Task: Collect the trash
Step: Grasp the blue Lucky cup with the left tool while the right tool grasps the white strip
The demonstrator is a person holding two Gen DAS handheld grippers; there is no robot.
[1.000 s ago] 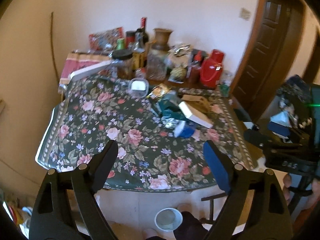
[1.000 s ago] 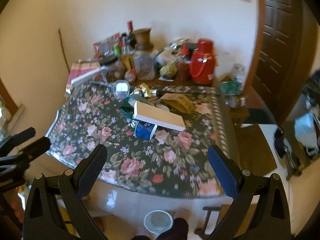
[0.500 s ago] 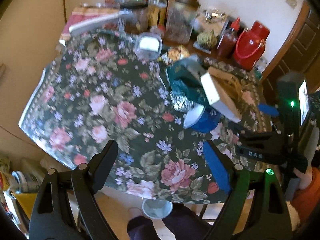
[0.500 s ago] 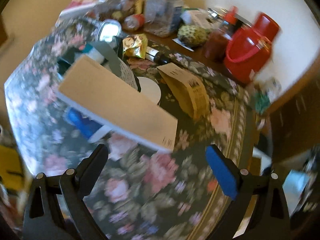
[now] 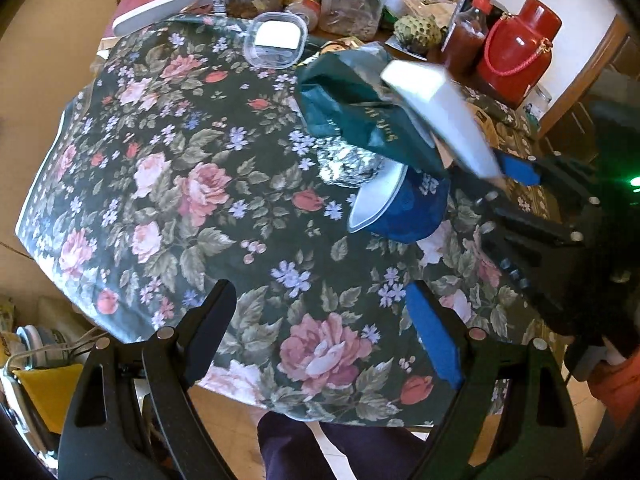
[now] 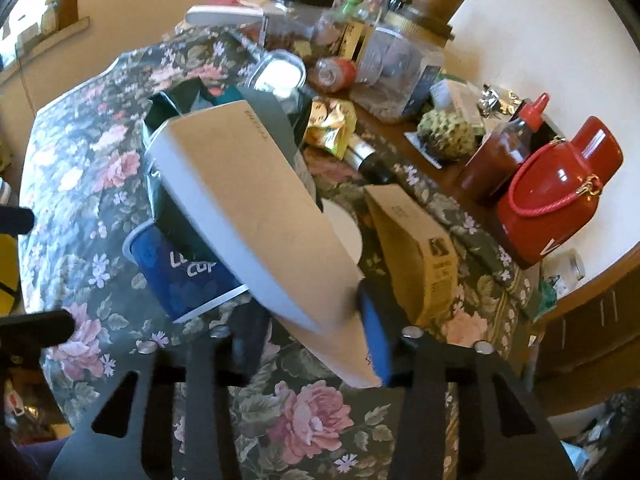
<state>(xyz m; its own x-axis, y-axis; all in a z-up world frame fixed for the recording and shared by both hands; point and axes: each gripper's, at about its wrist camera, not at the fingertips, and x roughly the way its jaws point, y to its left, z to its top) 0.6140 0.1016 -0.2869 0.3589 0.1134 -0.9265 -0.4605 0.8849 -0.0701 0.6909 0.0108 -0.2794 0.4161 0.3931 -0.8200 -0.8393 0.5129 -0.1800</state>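
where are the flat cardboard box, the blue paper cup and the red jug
flat cardboard box point(image 6: 260, 216), right wrist view, on its broad tan top face
blue paper cup point(image 6: 184, 272), right wrist view, on its printed side wall
red jug point(image 6: 560, 192), right wrist view, on its glossy body

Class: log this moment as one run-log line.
stage: first pickup | right gripper: just closed on flat box | left gripper: open, empty, above tablecloth | blue cup: on table

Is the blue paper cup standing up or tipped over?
Tipped over. The blue paper cup lies on its side on the floral tablecloth, rim facing sideways, under the flat box.
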